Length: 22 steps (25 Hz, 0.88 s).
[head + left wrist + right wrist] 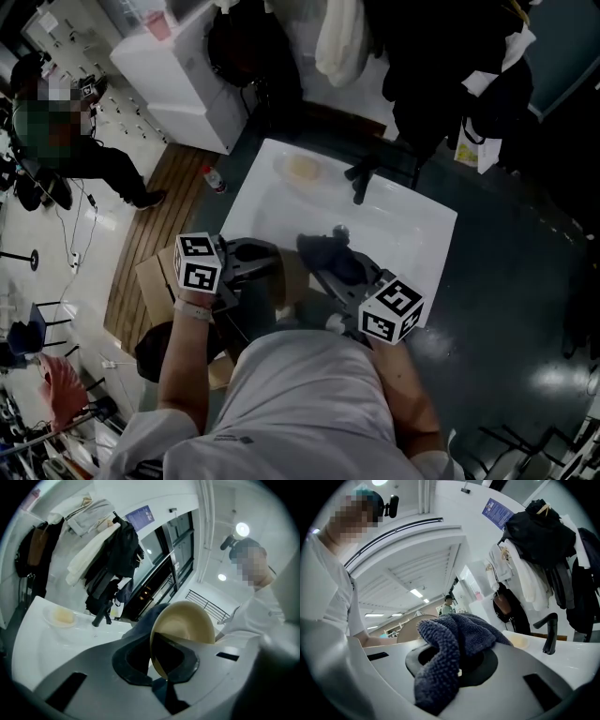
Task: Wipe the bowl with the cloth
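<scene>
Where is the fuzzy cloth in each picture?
Head view: the cloth is in the middle, over the white sink.
Left gripper view: the cloth is in the centre, peeking out behind the bowl that the left gripper grips.
Right gripper view: the cloth is low in the centre, pinched by the right gripper.
Shared landmark: the black faucet.

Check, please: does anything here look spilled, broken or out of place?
Nothing stands out. The left gripper holds the bowl by its rim, tilted; the right gripper holds the cloth; both are at the sink, and no spill shows.
</scene>
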Motion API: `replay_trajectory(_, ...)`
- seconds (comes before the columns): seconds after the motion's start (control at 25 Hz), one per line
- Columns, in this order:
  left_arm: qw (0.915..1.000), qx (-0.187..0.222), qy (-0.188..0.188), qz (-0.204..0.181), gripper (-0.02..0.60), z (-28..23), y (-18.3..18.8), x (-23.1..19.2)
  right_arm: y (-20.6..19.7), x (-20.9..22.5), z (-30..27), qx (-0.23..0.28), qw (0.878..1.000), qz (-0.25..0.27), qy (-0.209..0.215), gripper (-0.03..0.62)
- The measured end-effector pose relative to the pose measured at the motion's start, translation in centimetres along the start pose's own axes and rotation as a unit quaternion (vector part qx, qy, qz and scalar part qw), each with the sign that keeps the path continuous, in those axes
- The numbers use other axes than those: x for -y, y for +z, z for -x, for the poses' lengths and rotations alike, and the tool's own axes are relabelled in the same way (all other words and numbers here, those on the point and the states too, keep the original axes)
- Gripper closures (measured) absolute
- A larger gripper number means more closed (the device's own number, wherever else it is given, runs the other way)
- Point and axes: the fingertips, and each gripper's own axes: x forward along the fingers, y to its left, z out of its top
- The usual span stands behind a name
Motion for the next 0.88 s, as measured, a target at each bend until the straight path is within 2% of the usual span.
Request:
replay_trajectory(0.16, 0.9979, 0.036, 0.049, 0.022, 0.563, 1.9, 0.4, -2.0, 0.0, -0.7, -0.8, -0.011, 1.000, 0.009, 0.023, 0.533)
replay_trajectory(0.28, 0.9956, 0.058, 0.070, 0.025, 0.563, 2.9, 0.8, -2.6, -0.5, -1.2, -1.2, -0.024, 0.999, 0.013, 0.036, 0.533)
replay_trajectory(0.56, 0.9926, 0.083, 0.088, 0.016, 0.563, 3.7, 2.0, -2.4, -2.3, -1.7, -2.0, -0.059, 0.997, 0.025, 0.052, 0.533)
replay_trajectory(0.68, 0.9888, 0.128, 0.072, 0.027, 0.563, 4.0, 3.6, -1.4, -3.4, -2.0, -2.4, -0.084, 0.994, 0.039, 0.055, 0.533)
replay_trajectory(0.76, 0.9871, 0.143, 0.070, 0.018, 0.564, 3.8, 4.6, -0.7, -3.7, -2.0, -2.8, -0.080, 0.995, 0.038, 0.053, 0.533)
replay_trajectory(0.88, 0.9853, 0.141, 0.096, -0.009, 0.563, 3.5, 5.5, -0.1, -3.0, -1.3, -3.0, -0.060, 0.997, 0.035, 0.036, 0.533)
